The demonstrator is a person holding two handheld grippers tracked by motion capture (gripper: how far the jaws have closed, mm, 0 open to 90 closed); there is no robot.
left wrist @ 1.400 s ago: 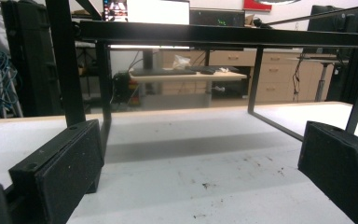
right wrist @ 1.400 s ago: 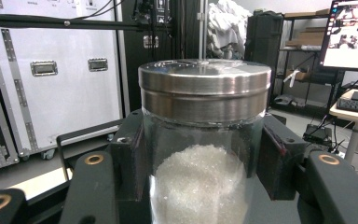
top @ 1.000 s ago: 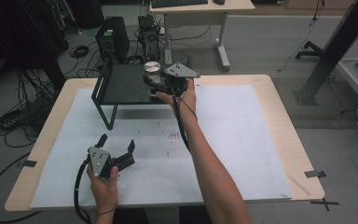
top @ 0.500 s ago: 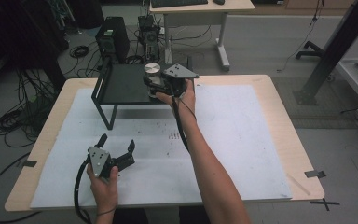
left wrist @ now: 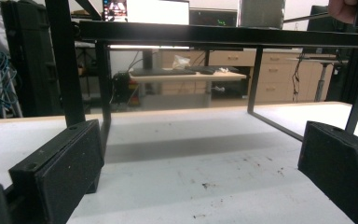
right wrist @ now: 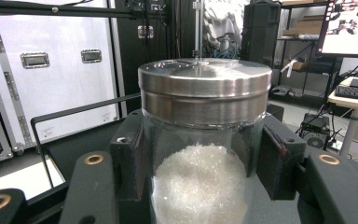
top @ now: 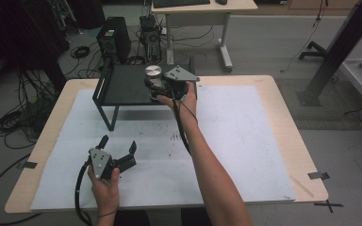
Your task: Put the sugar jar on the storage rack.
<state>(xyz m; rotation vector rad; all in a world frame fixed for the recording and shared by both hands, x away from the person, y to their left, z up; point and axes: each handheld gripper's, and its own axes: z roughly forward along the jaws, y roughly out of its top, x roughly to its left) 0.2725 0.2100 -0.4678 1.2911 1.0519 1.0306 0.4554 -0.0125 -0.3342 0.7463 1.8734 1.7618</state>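
High view: the right gripper (top: pixel 156 88) clamps the jar (top: pixel 153 75) on the black shelf (top: pixel 122 87); lift straight up to clear the rim, I'd judge. Left gripper view: its fingers (left wrist: pixel 58 172) stand released over open counter (left wrist: pixel 191 172). Right gripper view: fingers (right wrist: pixel 129 158) squeeze the glass below the metal lid (right wrist: pixel 204 81).
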